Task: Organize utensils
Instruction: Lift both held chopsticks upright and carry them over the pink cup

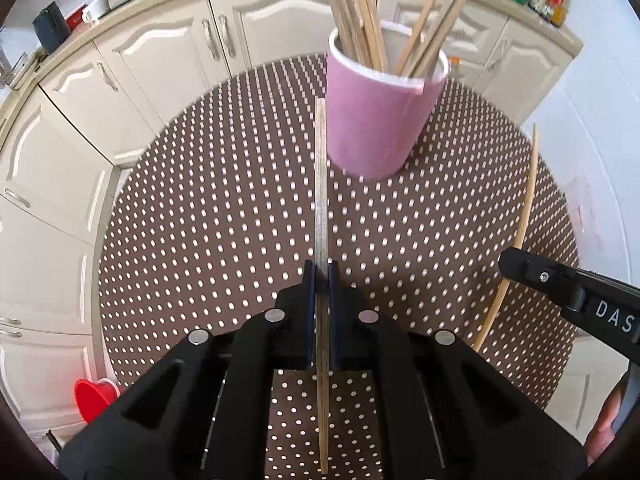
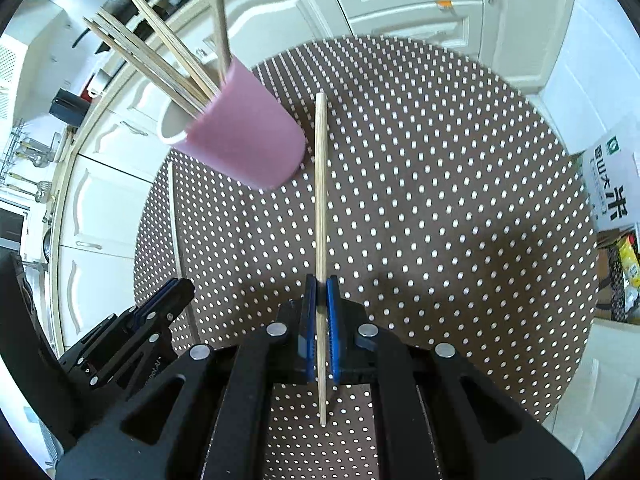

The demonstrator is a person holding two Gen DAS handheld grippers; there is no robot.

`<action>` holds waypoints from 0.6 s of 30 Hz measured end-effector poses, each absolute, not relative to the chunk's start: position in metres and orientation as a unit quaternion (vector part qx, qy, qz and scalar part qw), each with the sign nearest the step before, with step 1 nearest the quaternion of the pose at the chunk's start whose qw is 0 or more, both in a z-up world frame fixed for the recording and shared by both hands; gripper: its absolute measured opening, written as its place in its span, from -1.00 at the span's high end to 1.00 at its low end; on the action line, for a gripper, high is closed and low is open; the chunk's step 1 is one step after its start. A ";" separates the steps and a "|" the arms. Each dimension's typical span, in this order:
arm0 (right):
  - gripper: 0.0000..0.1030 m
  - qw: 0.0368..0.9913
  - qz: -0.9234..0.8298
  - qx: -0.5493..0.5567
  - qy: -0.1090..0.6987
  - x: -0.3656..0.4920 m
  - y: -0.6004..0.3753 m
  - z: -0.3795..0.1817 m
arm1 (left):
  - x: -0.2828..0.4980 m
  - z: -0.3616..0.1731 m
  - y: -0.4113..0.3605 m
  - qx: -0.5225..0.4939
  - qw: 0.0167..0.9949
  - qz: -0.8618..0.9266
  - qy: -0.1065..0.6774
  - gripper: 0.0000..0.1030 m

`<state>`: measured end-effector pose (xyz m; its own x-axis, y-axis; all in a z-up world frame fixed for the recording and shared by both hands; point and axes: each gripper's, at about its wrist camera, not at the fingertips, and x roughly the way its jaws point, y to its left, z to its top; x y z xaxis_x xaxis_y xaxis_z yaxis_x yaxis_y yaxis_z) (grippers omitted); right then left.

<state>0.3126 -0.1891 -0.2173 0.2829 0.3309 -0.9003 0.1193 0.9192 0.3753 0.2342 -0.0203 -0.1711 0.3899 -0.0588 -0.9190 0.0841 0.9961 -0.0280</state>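
Wooden chopsticks (image 1: 362, 20), matt pink cup (image 1: 376, 120), dotted cloth tablecloth (image 1: 220, 220).

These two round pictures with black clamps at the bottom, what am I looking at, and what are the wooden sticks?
Each picture comes from a fisheye camera on a hand-held clamp, looking forward along its two fingers. No robot: a person holds one in each hand. The left tool is shut on a chopstick; the right tool is shut on another chopstick. Ahead, on the dotted brown table, stands a pink cup already holding several chopsticks. Each camera also glimpses the other clamp at its edge.
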 end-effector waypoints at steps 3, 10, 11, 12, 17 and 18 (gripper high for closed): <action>0.92 0.789 0.070 0.187 0.582 0.314 -0.193 -0.204 | 0.232 -0.153 -0.016 0.005 0.845 -0.043 0.534 0.87; 0.92 0.809 0.071 0.185 0.553 0.316 -0.202 -0.178 | 0.236 -0.119 -0.011 -0.015 0.863 -0.043 0.503 0.87; 0.91 0.813 0.070 0.185 0.547 0.316 -0.203 -0.172 | 0.236 -0.114 -0.010 -0.019 0.866 -0.044 0.498 0.87; 0.92 0.817 0.071 0.184 0.542 0.316 -0.205 -0.167 | 0.236 -0.113 -0.009 -0.022 0.867 -0.044 0.495 0.87; 0.92 0.832 0.072 0.181 0.520 0.316 -0.205 -0.149 | 0.240 -0.099 -0.003 -0.039 0.880 -0.041 0.471 0.87; 0.92 0.834 0.072 0.182 0.516 0.316 -0.205 -0.146 | 0.241 -0.095 -0.002 -0.040 0.883 -0.040 0.465 0.87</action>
